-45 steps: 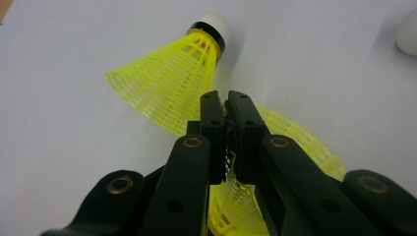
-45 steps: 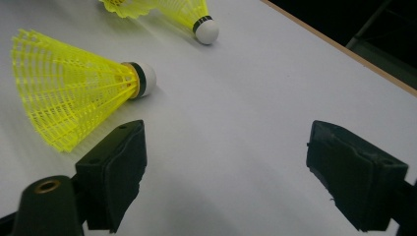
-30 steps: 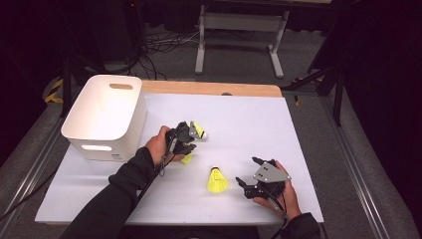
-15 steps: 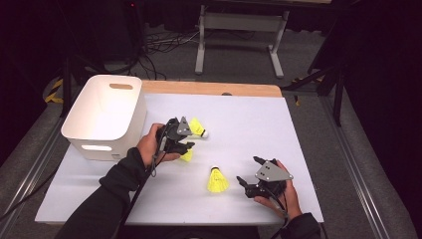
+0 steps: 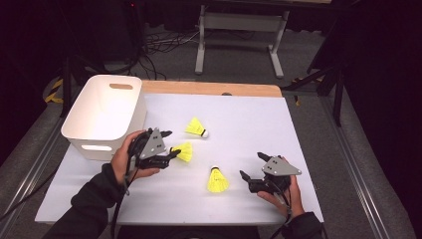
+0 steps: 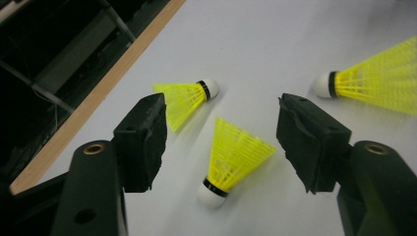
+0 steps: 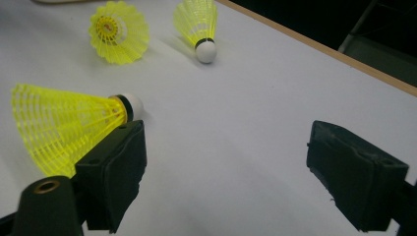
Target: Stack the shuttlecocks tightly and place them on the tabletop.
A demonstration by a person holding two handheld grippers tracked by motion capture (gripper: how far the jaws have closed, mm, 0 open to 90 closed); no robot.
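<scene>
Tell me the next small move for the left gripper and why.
Probably close the left gripper on the middle shuttlecock. The left gripper view shows it lying on the table between the open jaws, touching neither. In the high view that shuttlecock lies just beside the white bin, so a grasp there seems the natural start. The right gripper sits open nearer the front shuttlecock.

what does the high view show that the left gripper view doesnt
The high view alone takes in the white bin, the person's hands and both tongs: the left tongs by the middle shuttlecock, the right tongs beside the nearest one. The left gripper view alone gives the close look: its open jaws flank that middle shuttlecock, lying loose on the table with its cork toward the camera. Both take in three yellow shuttlecocks, the white tabletop and its wooden far edge.
</scene>
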